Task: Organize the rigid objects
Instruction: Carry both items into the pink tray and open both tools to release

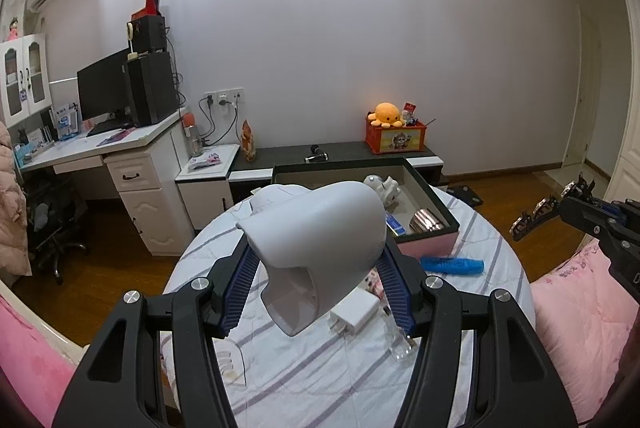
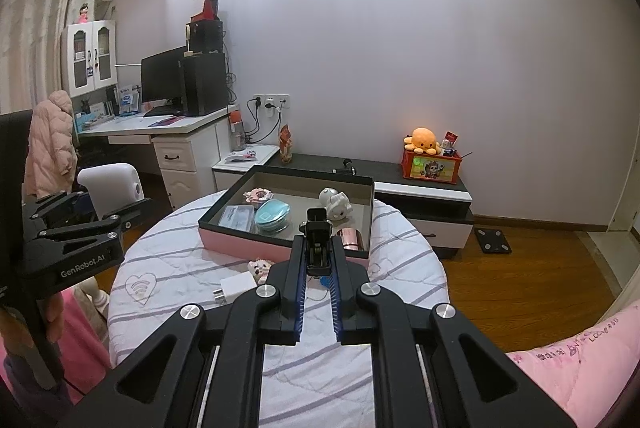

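Only the left view shows the left gripper (image 1: 316, 268) pinching a white device (image 1: 320, 248) above the table (image 1: 320, 380), while the right view shows the right gripper (image 2: 319, 256) clamped on one black clip (image 2: 318, 240) and the box (image 2: 280, 244) holding two white figures (image 2: 335, 204).

White rounded plastic appliance (image 1: 320, 244), tilted, above striped round table (image 1: 320, 368).

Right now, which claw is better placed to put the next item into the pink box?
The left claw: it already grips the white device, held above the table short of the pink box. The right claw is shut on a small black clip, so it too is occupied.
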A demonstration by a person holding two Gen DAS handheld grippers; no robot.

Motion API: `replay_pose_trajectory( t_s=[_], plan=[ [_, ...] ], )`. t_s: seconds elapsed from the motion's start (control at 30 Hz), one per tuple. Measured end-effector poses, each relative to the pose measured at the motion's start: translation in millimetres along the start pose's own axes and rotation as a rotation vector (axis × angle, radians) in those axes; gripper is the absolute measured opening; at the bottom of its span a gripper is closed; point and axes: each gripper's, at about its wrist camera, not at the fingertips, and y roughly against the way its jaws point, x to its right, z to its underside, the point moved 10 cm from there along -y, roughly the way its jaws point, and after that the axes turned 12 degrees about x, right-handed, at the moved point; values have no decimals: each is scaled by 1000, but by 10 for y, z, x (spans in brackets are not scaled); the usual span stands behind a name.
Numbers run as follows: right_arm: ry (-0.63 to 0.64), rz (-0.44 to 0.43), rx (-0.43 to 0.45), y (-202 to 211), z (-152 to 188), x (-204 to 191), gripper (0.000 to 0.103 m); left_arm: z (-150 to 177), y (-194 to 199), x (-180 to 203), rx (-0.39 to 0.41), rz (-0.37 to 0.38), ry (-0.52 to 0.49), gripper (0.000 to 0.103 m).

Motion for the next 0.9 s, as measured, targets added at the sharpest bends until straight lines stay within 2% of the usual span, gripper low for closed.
replay_pose_trajectory(
  t_s=[0.3, 0.57, 0.77, 0.9],
  plan=[
    [3, -3, -17, -590, -193, 136, 10, -196, -613, -13, -14, 13, -25, 60],
    [2, -13, -47, -1240, -319, 248, 10, -296, -1344, 45, -77, 38, -49, 60],
    [-4, -38, -99, -1818, -213, 314, 10, -191, -1919, 110, -130, 51, -75, 60],
    [-17, -56, -159, -2185, -1, 353, 10, 27, -2256, 115, -213, 58, -56, 60]
  ],
)
